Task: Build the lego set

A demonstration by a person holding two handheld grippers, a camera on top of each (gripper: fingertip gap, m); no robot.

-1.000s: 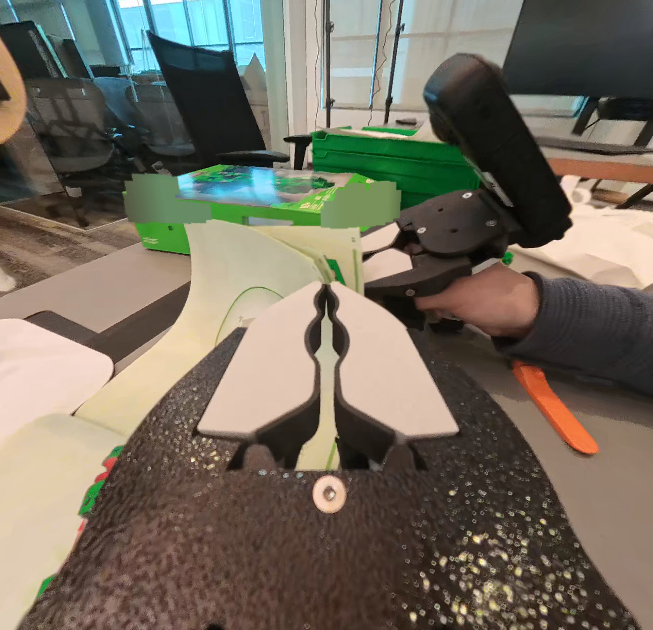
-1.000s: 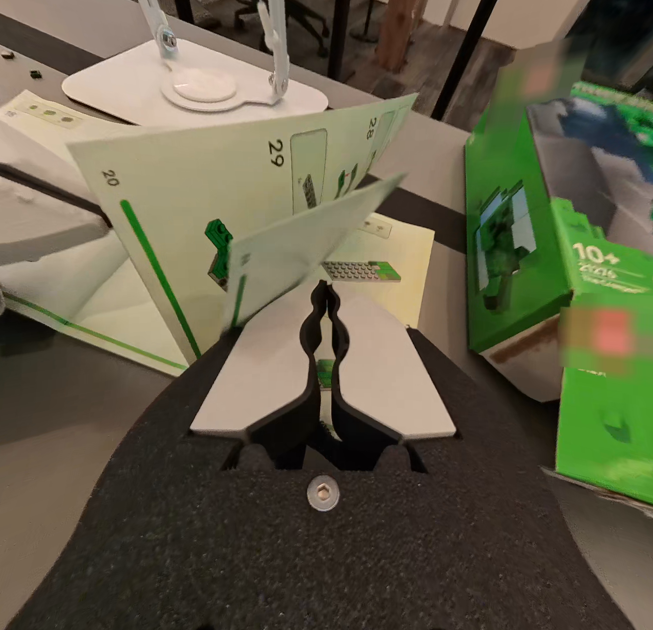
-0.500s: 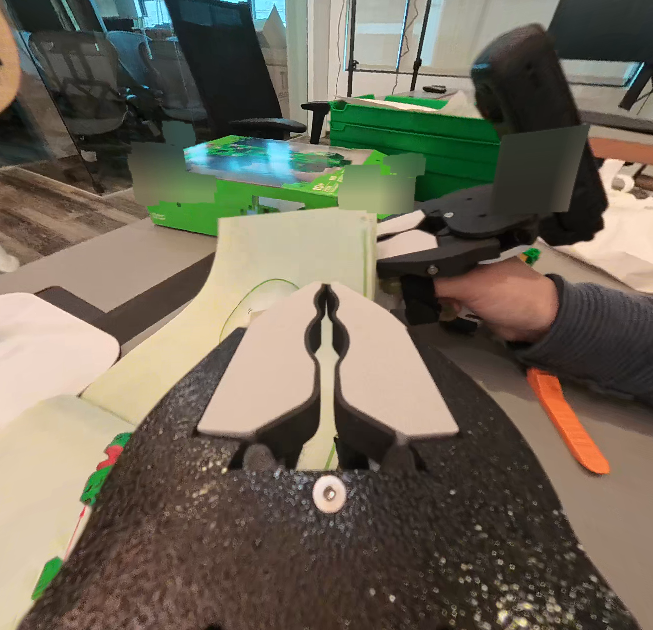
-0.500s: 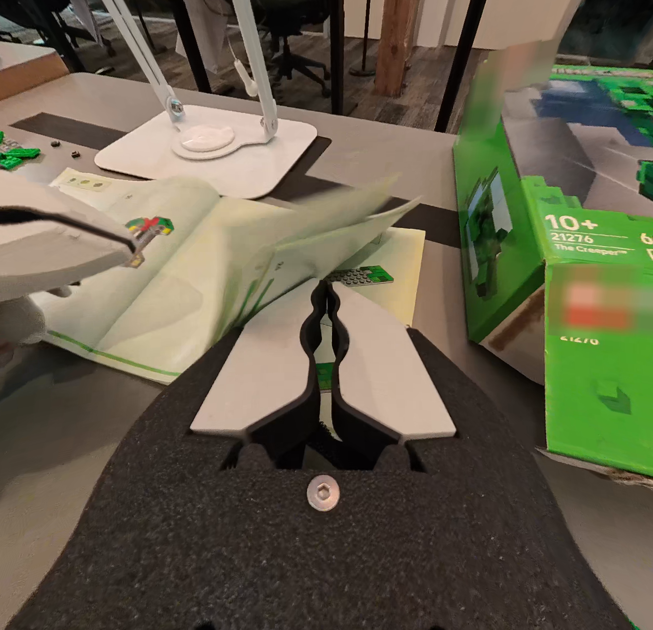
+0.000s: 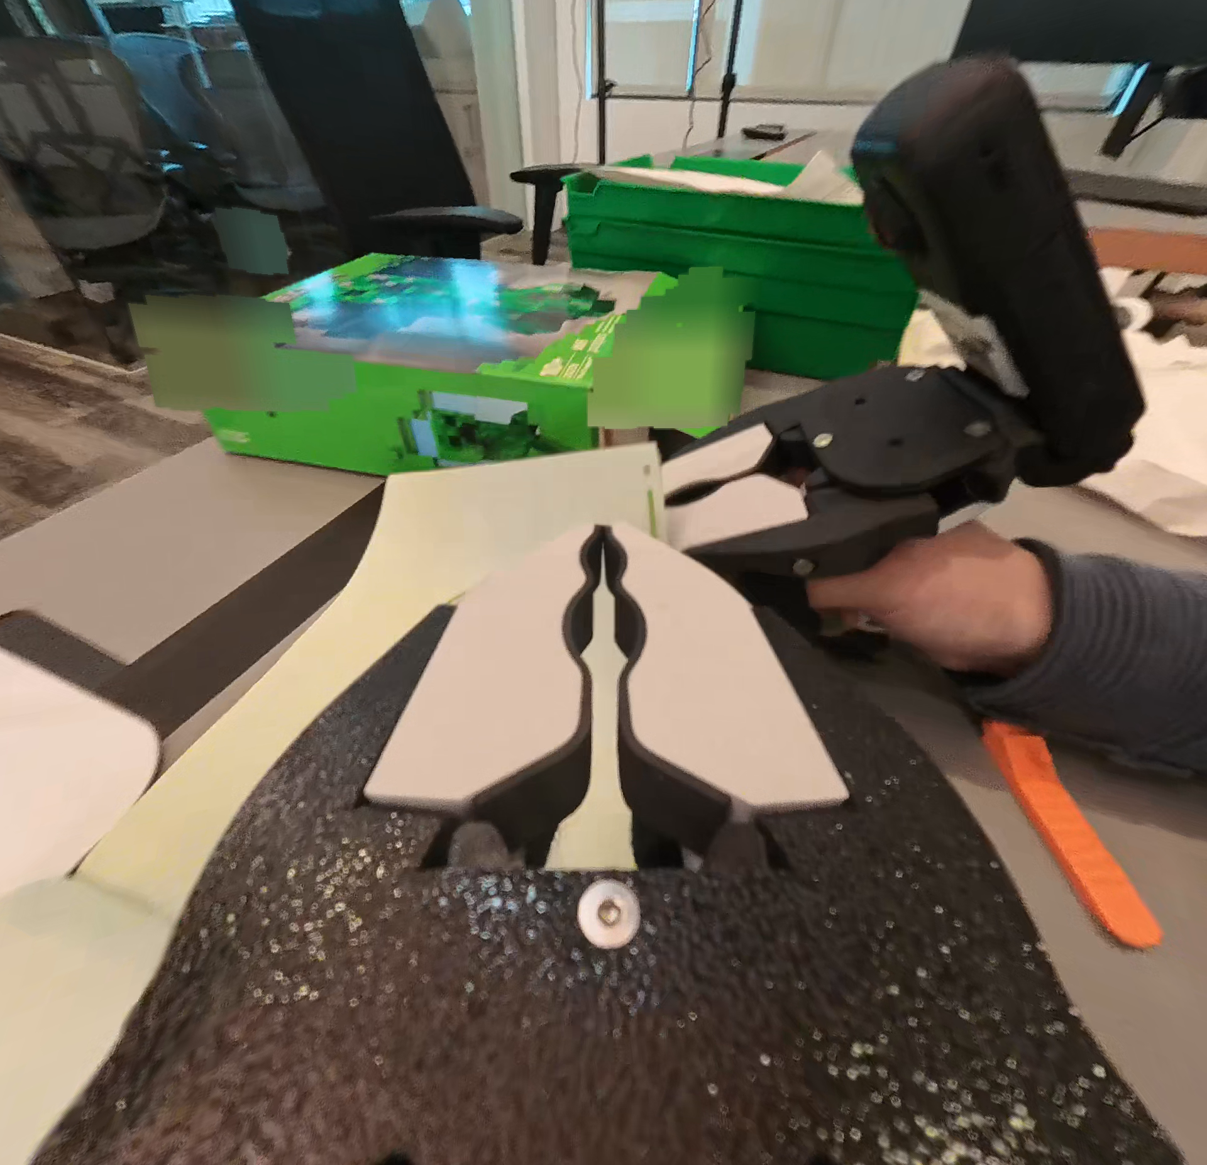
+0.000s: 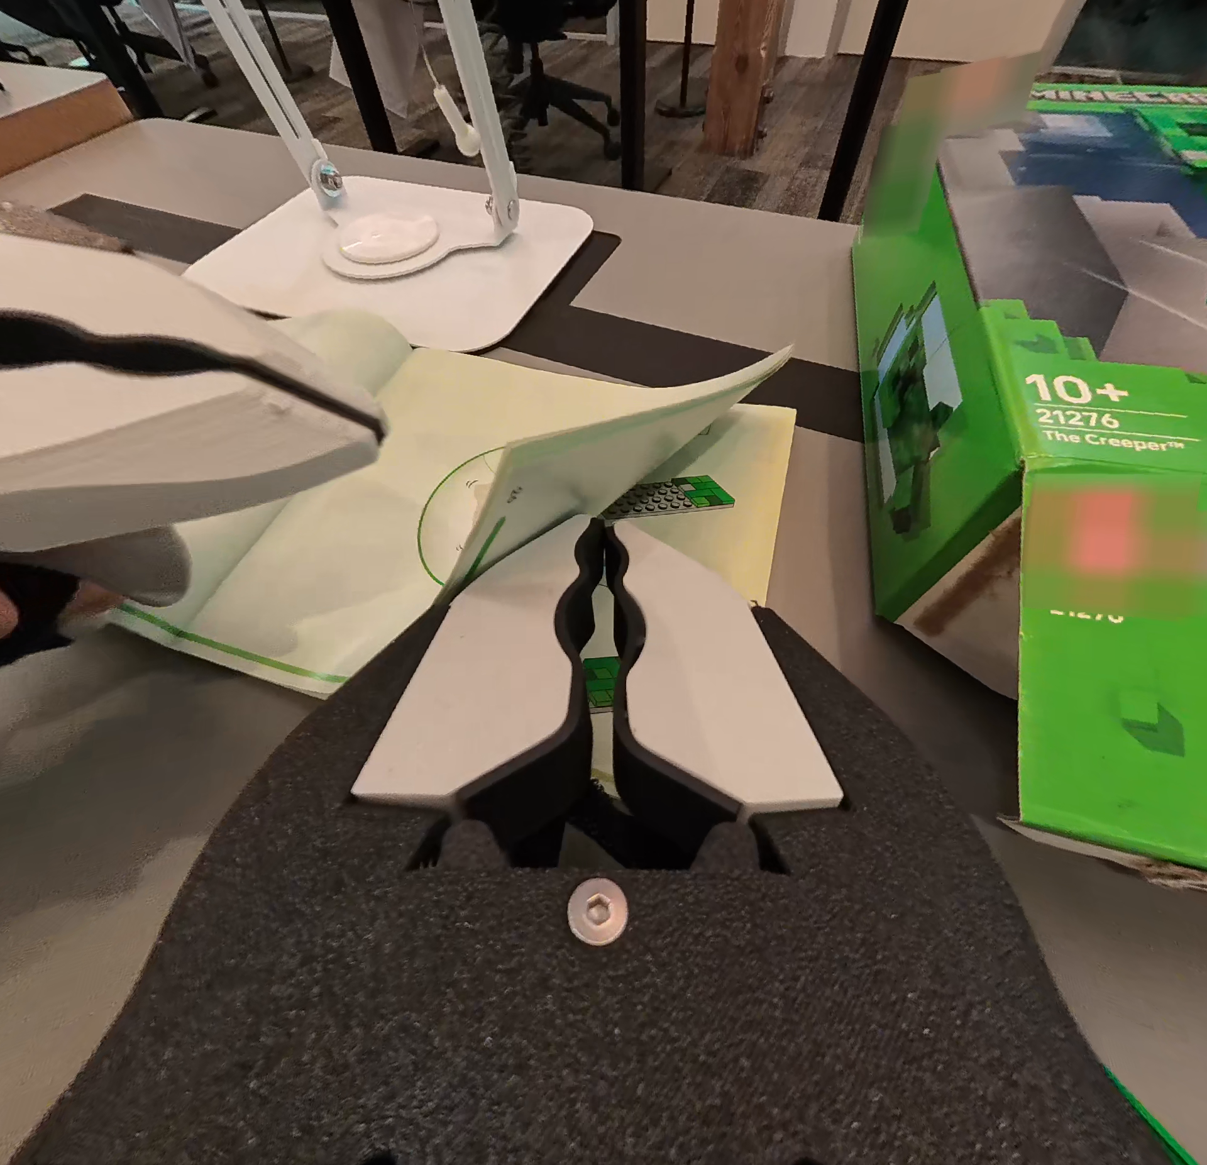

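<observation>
The pale green instruction booklet [image 6: 339, 546] lies open on the grey table. My right gripper [image 6: 601, 526] is shut, its tips at the lower edge of a lifted bunch of pages [image 6: 653, 441] that curves up over them. I cannot tell whether a page is pinched. My left gripper [image 5: 604, 536] is shut and empty over the booklet's left half [image 5: 516, 500]. It shows in the right wrist view [image 6: 372, 425] as pale fingers above the left page. The right gripper also shows in the left wrist view [image 5: 673, 487], held by a hand, at the page edge.
A green lego box [image 6: 1058, 480] stands right of the booklet and also shows in the left wrist view [image 5: 418, 382]. A white lamp base [image 6: 418, 284] sits behind the booklet. Green bins [image 5: 738, 252] stand behind the box. An orange tool [image 5: 1071, 833] lies at the right. Left tips to right tips: about 7 cm.
The pages stood nearly upright a second ago. They have come down and now lean low over the open booklet. Both grippers stayed shut. The left gripper has moved nearer the box.
</observation>
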